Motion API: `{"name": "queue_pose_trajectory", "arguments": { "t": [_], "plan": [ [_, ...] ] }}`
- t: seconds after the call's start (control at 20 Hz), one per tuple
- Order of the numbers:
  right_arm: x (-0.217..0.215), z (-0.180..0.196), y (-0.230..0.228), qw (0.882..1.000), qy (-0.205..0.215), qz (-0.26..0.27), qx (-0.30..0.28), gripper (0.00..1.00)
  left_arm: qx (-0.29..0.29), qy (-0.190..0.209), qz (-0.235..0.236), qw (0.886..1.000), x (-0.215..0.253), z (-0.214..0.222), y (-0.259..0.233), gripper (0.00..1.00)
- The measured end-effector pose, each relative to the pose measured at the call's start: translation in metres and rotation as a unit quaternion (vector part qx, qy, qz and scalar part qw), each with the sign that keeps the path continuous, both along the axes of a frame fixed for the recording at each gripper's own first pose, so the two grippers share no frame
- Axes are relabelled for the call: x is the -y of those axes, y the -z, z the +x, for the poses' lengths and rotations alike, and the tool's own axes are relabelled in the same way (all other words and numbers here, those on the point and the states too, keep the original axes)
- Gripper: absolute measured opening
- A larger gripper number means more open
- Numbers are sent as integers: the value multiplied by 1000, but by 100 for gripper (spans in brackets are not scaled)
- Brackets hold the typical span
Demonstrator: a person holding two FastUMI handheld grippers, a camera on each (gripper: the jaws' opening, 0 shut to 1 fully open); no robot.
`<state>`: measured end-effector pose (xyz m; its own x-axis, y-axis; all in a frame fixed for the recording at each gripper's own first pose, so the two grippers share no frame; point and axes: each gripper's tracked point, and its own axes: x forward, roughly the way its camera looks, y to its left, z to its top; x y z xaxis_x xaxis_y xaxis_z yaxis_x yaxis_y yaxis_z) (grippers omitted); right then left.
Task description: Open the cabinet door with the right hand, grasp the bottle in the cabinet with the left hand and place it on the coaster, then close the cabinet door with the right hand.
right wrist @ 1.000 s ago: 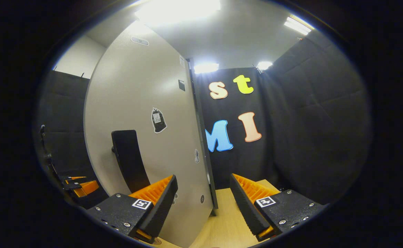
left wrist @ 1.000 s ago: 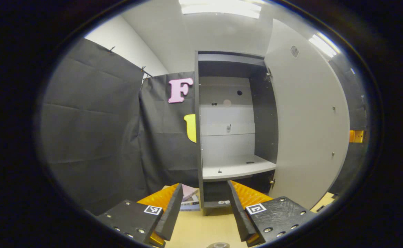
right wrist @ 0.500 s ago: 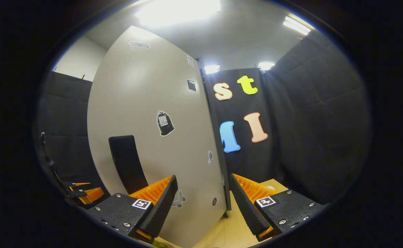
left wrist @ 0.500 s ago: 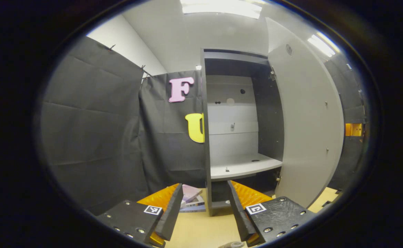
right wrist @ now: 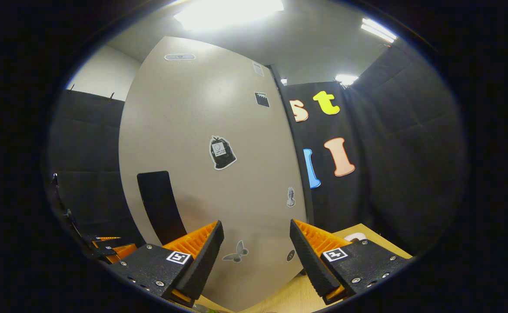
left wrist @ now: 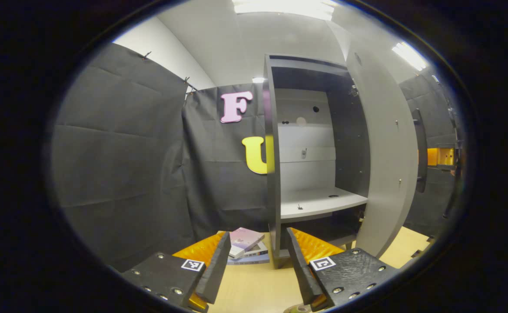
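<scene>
Two tools, each with fingers spread wide and holding nothing. Left tool (left wrist: 254, 261) points at the cabinet (left wrist: 273, 143), whose door (left wrist: 384, 165) stands partly open, hinged on the right; the pale shelf (left wrist: 319, 202) inside carries no bottle that can be made out. A stack of books (left wrist: 245, 245) lies on the table (left wrist: 254, 289) just left of the cabinet's foot. Right tool (right wrist: 256, 256) faces the door's outer side (right wrist: 210, 174), near it, beside a dark handle (right wrist: 160, 204) and several stickers (right wrist: 222, 152). Bottle and coaster cannot be placed with certainty.
</scene>
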<state>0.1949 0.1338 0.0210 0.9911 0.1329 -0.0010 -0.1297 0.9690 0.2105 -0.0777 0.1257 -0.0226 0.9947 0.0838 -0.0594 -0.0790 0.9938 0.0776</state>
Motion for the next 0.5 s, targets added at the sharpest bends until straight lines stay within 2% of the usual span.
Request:
{"name": "queue_pose_trajectory", "arguments": {
  "t": [0.3,0.35,0.5],
  "plan": [
    [-48,21,0,999,-39,-1,5,94,6,-8,15,1000,-11,1,-9,78],
    [-54,26,-1,999,-44,-4,5,95,6,-9,18,1000,-12,1,-9,72],
    [-57,32,0,999,-50,-13,10,94,7,-8,15,1000,-7,3,-11,72]
  ]
}}
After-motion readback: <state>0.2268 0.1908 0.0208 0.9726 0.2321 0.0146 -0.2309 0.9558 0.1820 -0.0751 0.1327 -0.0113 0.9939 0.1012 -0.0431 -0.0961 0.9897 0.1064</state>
